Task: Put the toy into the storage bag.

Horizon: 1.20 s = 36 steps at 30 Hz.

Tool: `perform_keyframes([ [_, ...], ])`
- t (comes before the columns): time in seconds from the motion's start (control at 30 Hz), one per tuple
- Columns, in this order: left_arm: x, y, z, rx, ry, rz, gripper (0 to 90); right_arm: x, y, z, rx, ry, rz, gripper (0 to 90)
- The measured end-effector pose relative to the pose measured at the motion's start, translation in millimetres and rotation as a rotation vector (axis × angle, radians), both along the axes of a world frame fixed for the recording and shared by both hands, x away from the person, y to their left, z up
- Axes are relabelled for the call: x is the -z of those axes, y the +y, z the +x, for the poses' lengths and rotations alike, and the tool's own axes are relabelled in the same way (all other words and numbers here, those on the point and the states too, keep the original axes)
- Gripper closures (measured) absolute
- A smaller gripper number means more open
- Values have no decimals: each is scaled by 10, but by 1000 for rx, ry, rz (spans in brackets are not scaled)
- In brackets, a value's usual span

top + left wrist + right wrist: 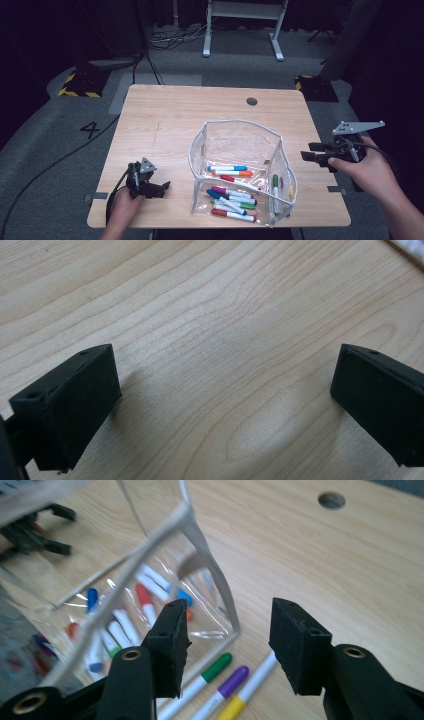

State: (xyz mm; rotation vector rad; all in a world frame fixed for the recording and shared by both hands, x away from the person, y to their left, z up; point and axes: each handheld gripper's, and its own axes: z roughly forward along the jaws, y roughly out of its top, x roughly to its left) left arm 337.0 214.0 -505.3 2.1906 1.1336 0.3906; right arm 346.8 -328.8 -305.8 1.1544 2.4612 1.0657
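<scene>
A clear plastic pouch (240, 150) with white trim stands open in the middle of the wooden table (170, 120). Several coloured markers (230, 172) lie inside it. In the right gripper view the pouch's corner (220, 600) is close ahead. Green (207, 675), purple (227, 685) and yellow (245, 695) capped markers lie on the wood beside it. My right gripper (307, 151) (227, 630) hangs at the table's right edge, pointing left at the pouch, open with nothing between its pads. My left gripper (162, 188) (225, 400) rests low over bare wood near the front left corner, open and empty.
A round cable hole (252, 101) (331, 500) sits near the table's far edge. The far left of the tabletop is bare wood. On the floor beyond are a white desk frame (245, 30), cables (150, 60) and yellow-black striped bases (80, 82).
</scene>
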Motion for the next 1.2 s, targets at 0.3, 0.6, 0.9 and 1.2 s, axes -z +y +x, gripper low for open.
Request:
perform_keyframes([
  [0.3,0,-1,-1,-1,0,-1,0,816,-113,154,71,114,-59,529],
  [0.6,0,-1,-1,-1,0,-1,0,1434,-110,325,104,220,-89,552],
  [0.9,0,0,-1,-1,1,-1,0,1617,-64,372,128,232,-199,652],
  [1.2,0,0,0,0,0,-1,0,1609,-62,373,203,245,-257,770],
])
